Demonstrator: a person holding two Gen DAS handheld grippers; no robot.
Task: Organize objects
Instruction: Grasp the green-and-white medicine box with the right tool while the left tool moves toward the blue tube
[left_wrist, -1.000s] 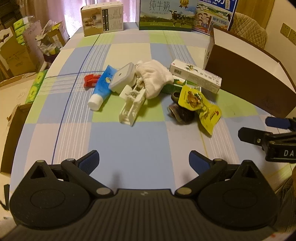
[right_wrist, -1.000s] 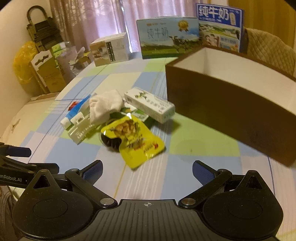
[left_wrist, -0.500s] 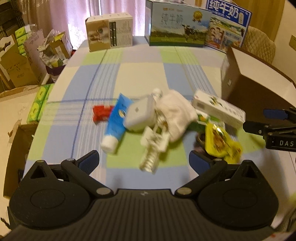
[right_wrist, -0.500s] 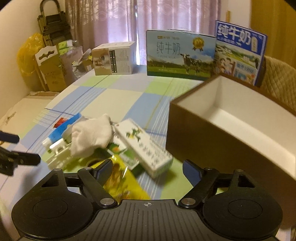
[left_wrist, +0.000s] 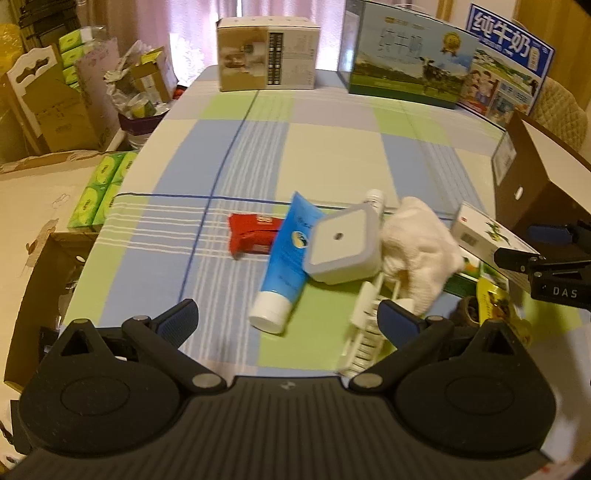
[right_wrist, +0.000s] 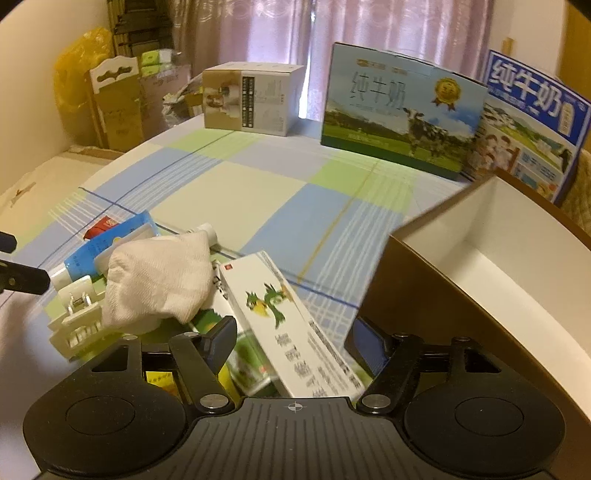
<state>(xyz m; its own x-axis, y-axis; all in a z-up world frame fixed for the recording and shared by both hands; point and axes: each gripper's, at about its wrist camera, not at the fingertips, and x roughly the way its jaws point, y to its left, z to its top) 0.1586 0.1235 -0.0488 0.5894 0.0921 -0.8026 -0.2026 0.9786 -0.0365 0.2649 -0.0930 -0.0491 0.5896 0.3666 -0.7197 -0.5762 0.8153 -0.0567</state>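
Black with blue pads, the left gripper (left_wrist: 286, 319) hung over the table (left_wrist: 332, 155) with its jaws wide apart and nothing between them. Just ahead lay the blue tube (left_wrist: 286, 258), cap toward the gripper, with a red packet (left_wrist: 251, 236) touching its left side and a grey square device (left_wrist: 343, 243) lying across its right. A white cloth (left_wrist: 417, 247) and a white plastic rack (left_wrist: 369, 332) crowded the right pad.

The right gripper (right_wrist: 291, 341) stood open, its jaws on either side of the long white carton (right_wrist: 288, 325), which bore a green dragon-like mark and blurred print; contact with the pads could not be told. The cloth (right_wrist: 159, 280) lay just left of the carton. A yellow pouch (right_wrist: 159, 380) showed below the left finger.

To the right the brown box (right_wrist: 480, 266), white inside, stood open and close beside the carton.

Beyond the pile the checked table lay bare as far as its far edge, where a beige box (right_wrist: 251, 99) and two milk cartons stood, one green (right_wrist: 399, 110) and one blue (right_wrist: 532, 122), both reading 纯牛奶. In the left view the right gripper's body read "DAS". Left of the table edge, cardboard boxes (left_wrist: 48, 110) lined the floor.
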